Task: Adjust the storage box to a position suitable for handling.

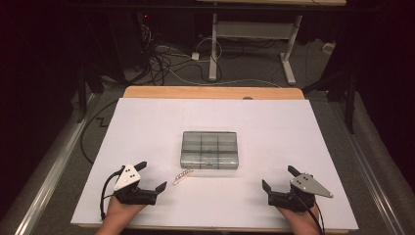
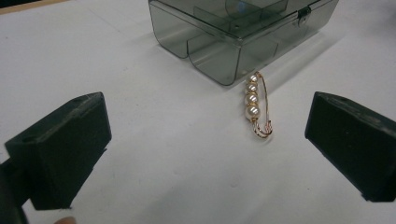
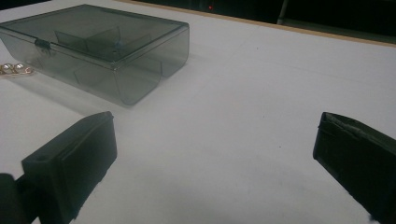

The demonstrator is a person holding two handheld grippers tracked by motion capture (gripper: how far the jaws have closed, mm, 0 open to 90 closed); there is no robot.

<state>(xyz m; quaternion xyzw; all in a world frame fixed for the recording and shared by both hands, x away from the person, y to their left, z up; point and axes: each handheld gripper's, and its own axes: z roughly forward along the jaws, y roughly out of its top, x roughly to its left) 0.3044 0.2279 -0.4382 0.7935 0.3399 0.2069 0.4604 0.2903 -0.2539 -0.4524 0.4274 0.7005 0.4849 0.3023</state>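
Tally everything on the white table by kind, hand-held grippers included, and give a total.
Smoky clear compartment box, lid shut: 1
Gold pin with pearl beads: 1
Hand-held gripper, left and right, both open: 2
Total: 4

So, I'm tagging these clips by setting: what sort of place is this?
Probably a lab or recording workspace, not a home. A white-covered table stands in a dark room, loose cables run across the floor behind it, and the legs of another desk stand beyond. Only a grey plastic box and a pearl pin lie staged on it.
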